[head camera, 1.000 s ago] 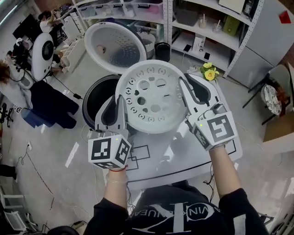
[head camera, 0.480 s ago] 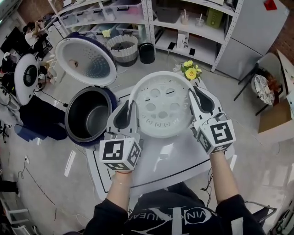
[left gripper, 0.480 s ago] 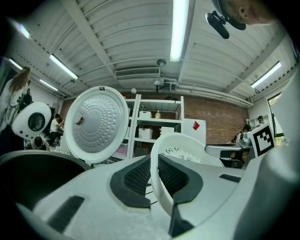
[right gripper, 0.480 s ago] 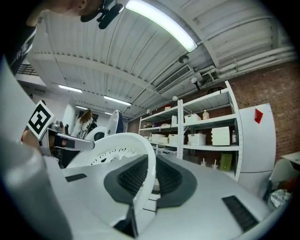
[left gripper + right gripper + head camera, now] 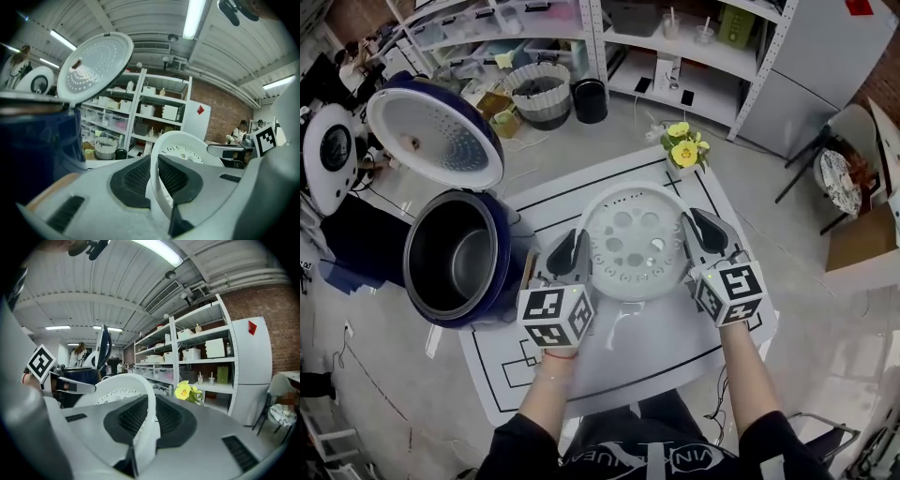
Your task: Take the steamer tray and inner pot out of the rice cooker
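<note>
well inside table [image 5: 675, 339] edges, steamer tray [image 5: 636, 242]

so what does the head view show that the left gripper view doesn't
Only the head view: the inner pot sitting in the rice cooker, the person's forearms and the black-lined mat. Only the left gripper view: the left gripper clamped on the steamer tray rim, seen close, and the ceiling lights. Both: the steamer tray, the open cooker lid and the shelves.
</note>
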Demonstrator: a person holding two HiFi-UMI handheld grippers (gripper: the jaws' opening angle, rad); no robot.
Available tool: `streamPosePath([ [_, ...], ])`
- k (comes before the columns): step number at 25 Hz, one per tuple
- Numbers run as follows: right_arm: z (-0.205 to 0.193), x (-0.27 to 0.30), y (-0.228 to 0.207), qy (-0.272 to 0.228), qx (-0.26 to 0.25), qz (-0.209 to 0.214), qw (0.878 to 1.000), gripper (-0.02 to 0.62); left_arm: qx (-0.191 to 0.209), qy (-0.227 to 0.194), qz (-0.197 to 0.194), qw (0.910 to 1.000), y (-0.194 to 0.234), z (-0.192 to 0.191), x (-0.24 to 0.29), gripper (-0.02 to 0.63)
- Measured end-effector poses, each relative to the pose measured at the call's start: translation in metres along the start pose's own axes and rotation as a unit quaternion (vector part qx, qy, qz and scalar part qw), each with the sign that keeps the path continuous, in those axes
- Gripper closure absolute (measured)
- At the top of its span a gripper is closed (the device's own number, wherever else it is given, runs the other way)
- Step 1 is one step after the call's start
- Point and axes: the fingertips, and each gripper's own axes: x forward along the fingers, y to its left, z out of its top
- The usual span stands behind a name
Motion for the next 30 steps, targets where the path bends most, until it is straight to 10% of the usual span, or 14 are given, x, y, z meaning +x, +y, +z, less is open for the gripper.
streamPosePath([
  [18,-0.111,0.082,-0.032,0.156,0.003,-0.018,0.988,0.543,-0.043,0.141,0.035,0.9885,0.043,-0.098,0.084,0.557],
  [26,-0.120,0.092,-0.036,0.157,0.003,-0.019,0.987,0.541,-0.023,0.130,0.031,0.9908,0.046,-0.099,0.094,0.554],
  [30,-0.118,0.091,-0.031,0.153,-0.003,-0.012,0.988,0.455,-0.021,0.102,0.021,0.9943,0.040,-0.093,0.091,0.423],
])
